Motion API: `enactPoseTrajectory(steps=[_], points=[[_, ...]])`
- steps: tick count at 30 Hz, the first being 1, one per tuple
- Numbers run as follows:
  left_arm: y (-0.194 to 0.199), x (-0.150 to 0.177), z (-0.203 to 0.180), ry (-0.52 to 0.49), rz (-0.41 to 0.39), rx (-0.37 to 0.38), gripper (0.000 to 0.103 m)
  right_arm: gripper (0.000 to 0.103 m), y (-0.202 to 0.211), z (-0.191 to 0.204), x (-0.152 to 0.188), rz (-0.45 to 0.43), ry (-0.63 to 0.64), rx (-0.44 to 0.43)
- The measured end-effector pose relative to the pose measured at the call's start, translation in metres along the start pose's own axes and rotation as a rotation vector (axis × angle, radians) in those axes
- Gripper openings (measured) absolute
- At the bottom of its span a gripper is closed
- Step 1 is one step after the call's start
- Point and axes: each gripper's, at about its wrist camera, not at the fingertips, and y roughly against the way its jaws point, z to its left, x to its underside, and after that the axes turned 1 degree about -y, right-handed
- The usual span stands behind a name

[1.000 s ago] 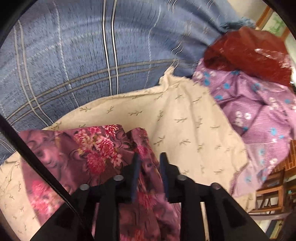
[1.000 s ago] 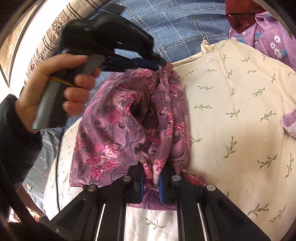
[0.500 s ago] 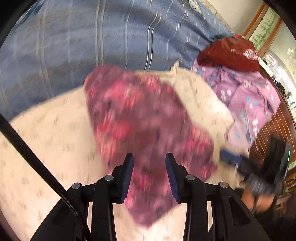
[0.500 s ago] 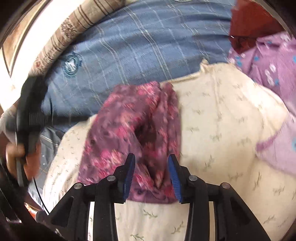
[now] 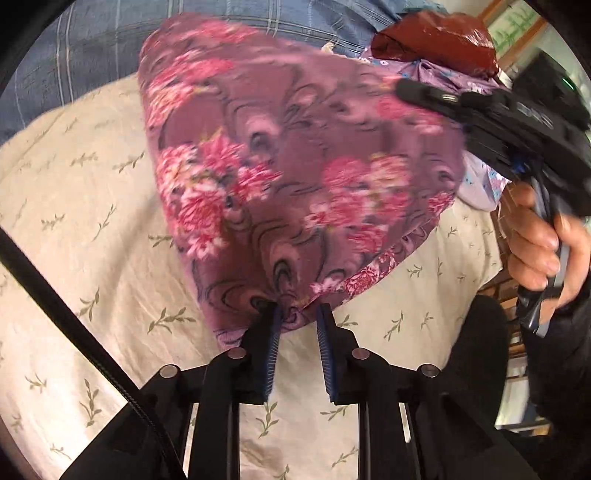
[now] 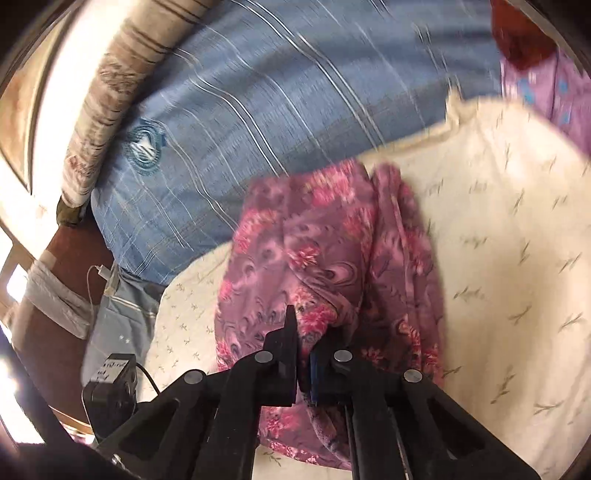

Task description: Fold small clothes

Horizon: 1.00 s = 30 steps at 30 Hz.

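Observation:
A purple garment with pink flowers [image 5: 295, 166] hangs spread between my two grippers above a cream leaf-print sheet [image 5: 74, 221]. My left gripper [image 5: 296, 314] is at its near corner. Its jaws are closing, with a puckered bunch of cloth filling the gap at the tips and touching both pads. In the right wrist view my right gripper [image 6: 303, 332] is shut on a fold of the garment [image 6: 314, 258], which drapes over one finger. The left wrist view shows the right gripper [image 5: 406, 90] at the cloth's far right edge, held by a hand [image 5: 535, 240].
A blue checked bedcover [image 6: 295, 92] lies beyond the sheet, with a striped bolster [image 6: 110, 92] along its far side. A lilac flowered garment [image 5: 443, 74] and a dark red item [image 5: 436, 33] lie at the back right. A black device with a cable [image 6: 110, 376] sits at the bed's left edge.
Both grippers let go of the bunched garment. The left one swung round to its near corner and the right one closed on a fold again. The cloth now hangs spread out and lifted.

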Motion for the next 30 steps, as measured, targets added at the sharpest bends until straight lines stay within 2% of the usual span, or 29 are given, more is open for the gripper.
enactPoseTrajectory(steps=[3, 4, 6, 7, 8, 12, 16, 18, 21, 24, 25, 27, 28, 30], points=[[0.002, -0.001, 0.003, 0.004, 0.009, 0.02, 0.019, 0.002, 0.008, 0.01, 0.008, -0.038, 0.052, 0.111], [0.002, -0.004, 0.002, 0.002, 0.011, 0.022, 0.019, 0.002, -0.002, 0.008, 0.013, -0.015, 0.068, 0.183], [0.008, -0.005, 0.0, -0.004, 0.013, 0.036, 0.019, 0.003, -0.027, -0.004, 0.024, 0.068, 0.062, 0.241], [0.012, -0.005, -0.001, -0.004, 0.01, 0.045, 0.019, 0.003, -0.041, -0.013, 0.03, 0.122, 0.044, 0.238], [0.015, -0.008, 0.001, -0.009, 0.003, 0.055, 0.019, 0.003, -0.043, -0.017, 0.032, 0.13, 0.032, 0.22], [0.042, -0.015, -0.004, -0.036, -0.044, 0.083, 0.023, 0.021, -0.021, -0.022, 0.013, 0.112, -0.052, 0.115], [0.055, -0.034, -0.005, -0.044, -0.097, 0.077, 0.024, 0.022, -0.017, -0.02, -0.019, 0.08, -0.053, 0.072], [0.054, -0.043, -0.004, -0.035, -0.112, 0.058, 0.024, 0.022, -0.027, -0.022, -0.033, 0.094, -0.066, 0.069], [0.046, -0.05, -0.008, -0.021, -0.12, 0.075, 0.024, 0.022, -0.04, -0.027, -0.041, 0.172, -0.128, 0.099], [0.028, -0.048, -0.012, -0.041, -0.084, 0.073, 0.025, 0.026, -0.038, -0.027, -0.038, 0.212, -0.123, 0.104], [0.019, -0.046, -0.013, -0.048, -0.063, 0.071, 0.025, 0.026, -0.036, -0.027, -0.031, 0.224, -0.112, 0.105], [0.004, -0.043, -0.013, -0.046, -0.02, 0.075, 0.025, 0.018, -0.035, -0.027, -0.019, 0.239, -0.068, 0.139], [-0.007, -0.038, -0.014, -0.044, 0.017, 0.072, 0.024, 0.005, -0.035, -0.027, -0.01, 0.244, -0.036, 0.169], [-0.017, -0.03, -0.014, -0.044, 0.038, 0.069, 0.02, 0.003, -0.04, -0.032, 0.007, 0.264, 0.006, 0.261]])
